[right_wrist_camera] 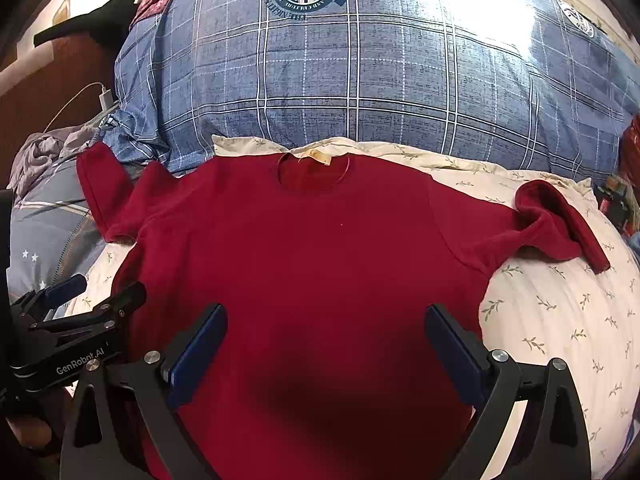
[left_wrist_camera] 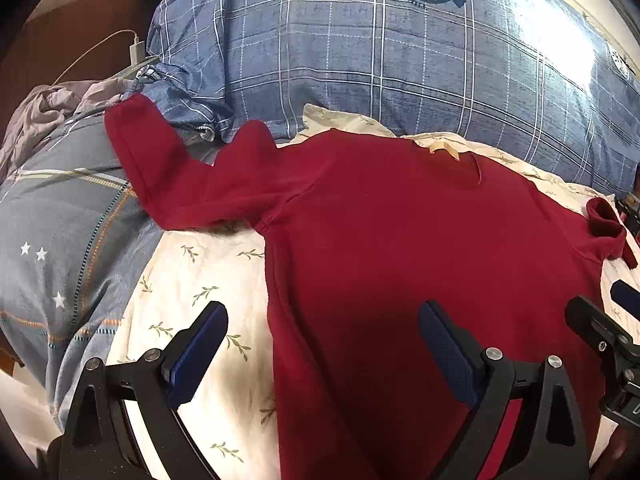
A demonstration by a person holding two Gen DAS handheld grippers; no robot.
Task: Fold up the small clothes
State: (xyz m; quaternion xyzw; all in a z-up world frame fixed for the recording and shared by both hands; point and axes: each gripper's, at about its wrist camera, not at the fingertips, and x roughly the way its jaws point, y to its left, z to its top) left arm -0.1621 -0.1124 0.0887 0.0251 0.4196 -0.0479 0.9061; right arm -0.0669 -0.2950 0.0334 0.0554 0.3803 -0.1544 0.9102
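A dark red long-sleeved top [left_wrist_camera: 400,220] lies flat on a cream leaf-print sheet [left_wrist_camera: 200,280], collar away from me. Its left sleeve [left_wrist_camera: 160,168] stretches out over the blue bedding. Its right sleeve [right_wrist_camera: 556,224] is bunched and folded on itself. My left gripper [left_wrist_camera: 322,320] is open and empty over the top's lower left edge. My right gripper [right_wrist_camera: 326,322] is open and empty over the top's [right_wrist_camera: 320,260] lower middle. The left gripper also shows at the left of the right wrist view [right_wrist_camera: 96,292], and the right gripper at the right edge of the left wrist view [left_wrist_camera: 600,304].
A large blue plaid pillow [right_wrist_camera: 380,80] lies behind the collar. A blue star-print duvet [left_wrist_camera: 60,240] and crumpled grey cloth [left_wrist_camera: 44,108] lie at the left. A white charger and cable [left_wrist_camera: 136,50] hang at the back left. The cream sheet [right_wrist_camera: 560,320] shows at the right.
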